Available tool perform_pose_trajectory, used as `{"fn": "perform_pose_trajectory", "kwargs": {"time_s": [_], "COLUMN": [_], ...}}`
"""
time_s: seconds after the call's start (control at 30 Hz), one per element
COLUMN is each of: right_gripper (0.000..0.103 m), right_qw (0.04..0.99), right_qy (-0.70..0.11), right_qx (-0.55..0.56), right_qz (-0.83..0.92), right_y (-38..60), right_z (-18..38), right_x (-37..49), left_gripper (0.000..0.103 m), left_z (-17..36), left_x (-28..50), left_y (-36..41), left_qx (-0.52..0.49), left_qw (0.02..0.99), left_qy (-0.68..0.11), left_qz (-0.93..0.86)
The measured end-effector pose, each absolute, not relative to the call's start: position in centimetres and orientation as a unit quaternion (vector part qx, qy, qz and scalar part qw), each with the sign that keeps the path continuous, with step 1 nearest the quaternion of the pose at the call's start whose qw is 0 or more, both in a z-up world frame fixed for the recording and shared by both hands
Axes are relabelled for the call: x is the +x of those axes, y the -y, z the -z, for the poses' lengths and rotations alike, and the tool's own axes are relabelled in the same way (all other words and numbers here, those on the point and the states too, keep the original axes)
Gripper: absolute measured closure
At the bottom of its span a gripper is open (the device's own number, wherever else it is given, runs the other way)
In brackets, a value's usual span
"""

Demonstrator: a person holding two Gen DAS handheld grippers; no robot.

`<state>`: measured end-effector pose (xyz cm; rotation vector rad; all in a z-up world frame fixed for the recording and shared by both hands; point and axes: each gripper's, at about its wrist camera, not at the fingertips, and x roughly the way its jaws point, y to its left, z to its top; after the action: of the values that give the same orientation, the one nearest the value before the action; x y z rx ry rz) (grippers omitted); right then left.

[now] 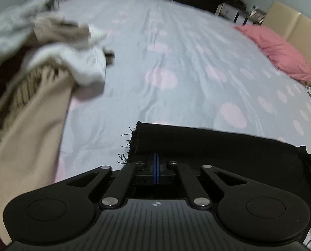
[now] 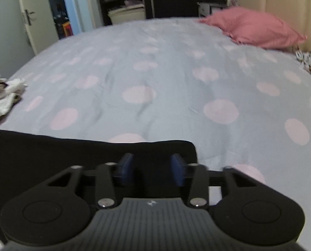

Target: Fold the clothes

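Grey bedsheet (image 1: 176, 48) with pale pink dots covers a wide bed and fills most of both views.

Seen from the left wrist camera, a pile of clothes (image 1: 46, 48) sits at about ten o'clock: crumpled white and grey pieces on top, with a beige garment (image 1: 27, 125) trailing from it toward eight o'clock. Near six o'clock lies the black cloth (image 1: 218, 146), folded, its frayed edge with loose threads at its left end. The left gripper (image 1: 156, 167) is over that left end; its blue pads (image 1: 156, 163) are pressed together with no gap visible between them, and whether any of the black cloth is pinched between them cannot be told. At two o'clock a pink pillow (image 1: 279, 50) rests against a cream headboard (image 1: 297, 27).

From the right wrist camera, a white door (image 2: 34, 21) stands at eleven o'clock, and the same pile of clothes (image 2: 4, 96) shows small at nine o'clock. The black cloth (image 2: 71, 148) stretches from eight o'clock to six o'clock, lying flat on the bedsheet (image 2: 155, 83). The right gripper (image 2: 151, 167) sits at the cloth's right end with its jaws apart, blue pads (image 2: 126, 165) spread on either side of the dark fabric and not closed on it. The pink pillow (image 2: 251, 27) lies at one o'clock.
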<state>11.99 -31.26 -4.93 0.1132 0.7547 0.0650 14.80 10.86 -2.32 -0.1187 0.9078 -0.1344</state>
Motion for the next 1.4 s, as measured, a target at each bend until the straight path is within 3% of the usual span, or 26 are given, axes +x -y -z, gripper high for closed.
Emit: {"fn": "perform_pose_trajectory", "kwargs": {"time_s": [0.33,0.6,1.07,1.23,1.4], "right_gripper": [0.056,0.059,0.060,0.060,0.060], "right_qw": [0.922,0.900,0.891,0.873,0.886], "right_qy": [-0.361,-0.410,-0.389,-0.426,-0.410], "right_qx": [0.038,-0.003,0.037,0.016,-0.003], "right_qz": [-0.130,-0.149,-0.231,-0.236,-0.216], "right_y": [26.0,24.1,23.1,22.2,22.5], "right_z": [2.7,6.3,3.8,6.0,7.1], "right_x": [4.1,2.7,-4.0,-6.6,-6.3], "left_gripper": [0.097,0.096,0.099,0.099,0.099], "left_z": [0.2,2.4,3.0,2.9,2.8], "left_x": [8.7,6.2,6.4,6.5,6.6], "left_y": [-7.3,-5.3,-5.8,-5.5,-5.5], "left_qx": [-0.018,0.038,0.047,0.051,0.048], "left_qw": [0.898,0.892,0.884,0.883,0.882], "left_qy": [-0.417,-0.429,-0.446,-0.449,-0.452], "left_qz": [0.138,0.137,0.132,0.129,0.126]}}
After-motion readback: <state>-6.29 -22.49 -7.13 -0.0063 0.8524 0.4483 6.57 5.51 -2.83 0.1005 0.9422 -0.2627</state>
